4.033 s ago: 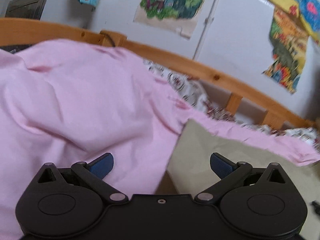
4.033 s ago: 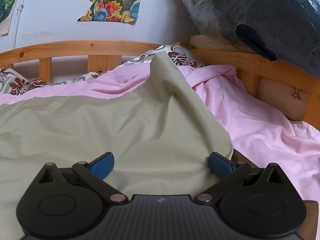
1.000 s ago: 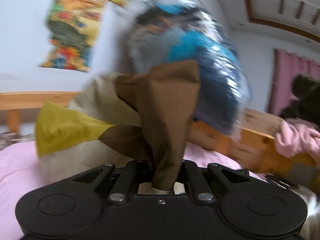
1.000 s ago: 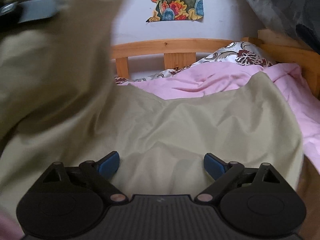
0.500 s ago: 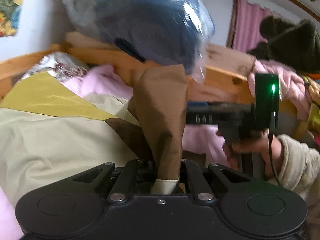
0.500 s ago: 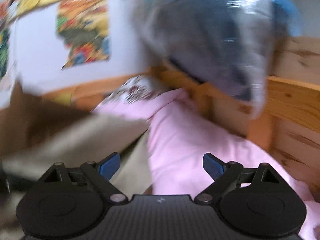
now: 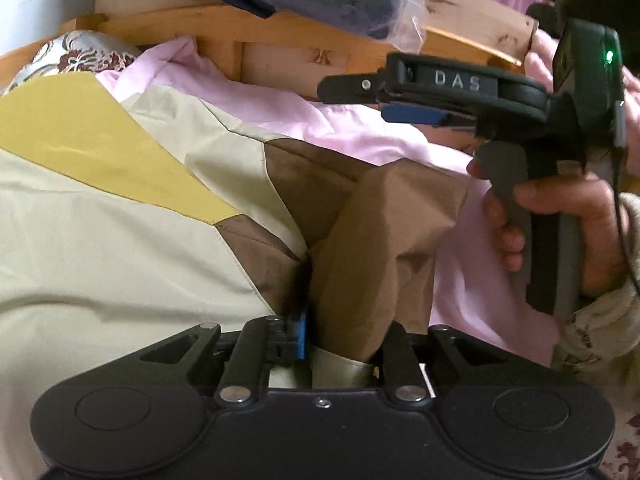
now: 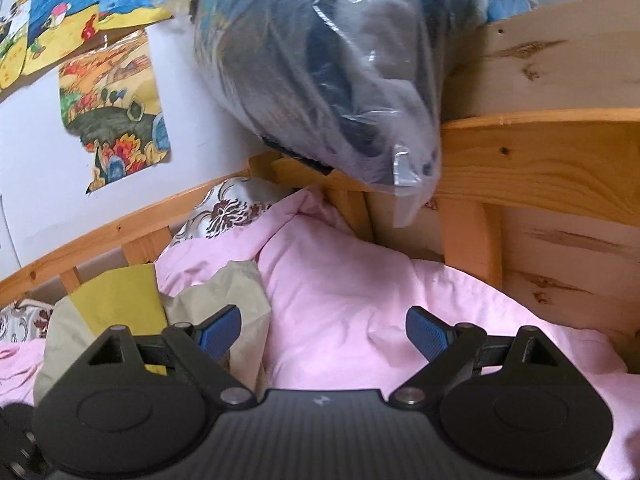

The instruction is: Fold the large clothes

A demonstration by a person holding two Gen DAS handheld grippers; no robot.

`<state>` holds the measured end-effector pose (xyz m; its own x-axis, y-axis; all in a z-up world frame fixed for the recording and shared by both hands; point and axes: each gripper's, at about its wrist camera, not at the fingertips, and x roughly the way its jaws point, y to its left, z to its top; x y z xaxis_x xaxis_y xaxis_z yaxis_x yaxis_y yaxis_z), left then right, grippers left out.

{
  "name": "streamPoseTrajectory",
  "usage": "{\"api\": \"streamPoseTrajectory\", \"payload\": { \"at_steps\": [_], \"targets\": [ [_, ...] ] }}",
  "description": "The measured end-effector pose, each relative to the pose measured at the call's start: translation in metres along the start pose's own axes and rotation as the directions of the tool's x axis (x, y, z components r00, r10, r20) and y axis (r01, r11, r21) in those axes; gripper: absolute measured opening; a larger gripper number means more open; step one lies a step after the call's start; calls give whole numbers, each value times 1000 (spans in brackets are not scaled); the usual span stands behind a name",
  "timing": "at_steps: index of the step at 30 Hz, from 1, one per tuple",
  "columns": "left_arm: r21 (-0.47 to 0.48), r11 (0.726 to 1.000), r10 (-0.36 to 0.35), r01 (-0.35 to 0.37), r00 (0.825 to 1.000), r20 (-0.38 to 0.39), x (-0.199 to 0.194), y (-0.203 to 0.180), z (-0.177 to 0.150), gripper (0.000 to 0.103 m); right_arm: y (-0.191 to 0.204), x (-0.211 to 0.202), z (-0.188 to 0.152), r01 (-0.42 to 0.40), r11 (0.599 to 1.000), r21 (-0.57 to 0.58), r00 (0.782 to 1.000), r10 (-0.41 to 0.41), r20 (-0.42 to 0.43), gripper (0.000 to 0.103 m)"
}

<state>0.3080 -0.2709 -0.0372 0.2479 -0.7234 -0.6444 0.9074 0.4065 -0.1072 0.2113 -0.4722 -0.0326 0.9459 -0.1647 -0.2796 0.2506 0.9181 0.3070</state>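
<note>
A large jacket (image 7: 100, 248) in beige, yellow and brown panels lies spread on the pink sheet (image 7: 328, 128). My left gripper (image 7: 340, 332) is shut on its brown sleeve (image 7: 380, 232), which bunches up between the jaws. My right gripper (image 8: 322, 330) is open and empty, held over the pink sheet (image 8: 352, 292) near the bed's corner; from the left wrist view it (image 7: 404, 100) hovers to the right of the sleeve, above the sheet. The jacket's beige and yellow edge (image 8: 120, 300) lies to the left of its jaws.
The wooden bed frame (image 8: 540, 152) runs along the back and right side. A plastic bag of dark clothes (image 8: 340, 60) rests on the frame's corner. A floral pillow (image 8: 228, 212) sits by the rail. Posters (image 8: 112, 108) hang on the wall.
My left gripper, shut on the sleeve, has carried it across the jacket toward the right and lowered it. My right gripper has swung right, off the jacket, over the pink sheet.
</note>
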Motion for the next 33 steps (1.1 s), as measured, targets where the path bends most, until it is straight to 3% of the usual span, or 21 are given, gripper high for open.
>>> {"api": "streamPoseTrajectory", "payload": {
  "at_steps": [3,8,15,19,22,25,28,29,32,33],
  "targets": [
    [2,1000,10,-10,999,46,-13,-3,-2,24,5,-3,0,-28,1000,-14,1000,28,5,93],
    [-28,1000,15,-10,984,176,-40,-8,-16,47,19,-13,-1,-81,996,-33,997,81,13,98],
    [21,1000,10,-14,983,185,-51,-28,-25,61,44,-19,-2,-129,988,-84,992,129,-2,102],
    [-31,1000,7,1,969,248,-75,-28,-32,66,55,-8,-18,-44,979,-201,997,29,-77,102],
    [-115,993,34,3,947,320,-100,-25,-37,70,59,3,-38,23,963,-269,990,-60,-128,100],
    [-210,975,161,-78,896,415,-127,-18,-39,75,64,7,-51,59,953,-298,986,-102,-133,100],
    [-322,914,381,-247,796,470,-142,-3,-33,83,67,7,-56,79,950,-303,986,-120,-119,100],
    [-359,882,453,-304,756,473,-143,3,-30,85,68,6,-58,85,949,-304,986,-125,-115,100],
    [-463,738,670,-491,616,415,-132,29,-19,91,69,5,-63,100,945,-313,987,-134,-89,100],
    [-485,692,719,-535,577,388,-125,38,-15,91,69,5,-64,105,943,-315,988,-136,-79,100]
  ]
}}
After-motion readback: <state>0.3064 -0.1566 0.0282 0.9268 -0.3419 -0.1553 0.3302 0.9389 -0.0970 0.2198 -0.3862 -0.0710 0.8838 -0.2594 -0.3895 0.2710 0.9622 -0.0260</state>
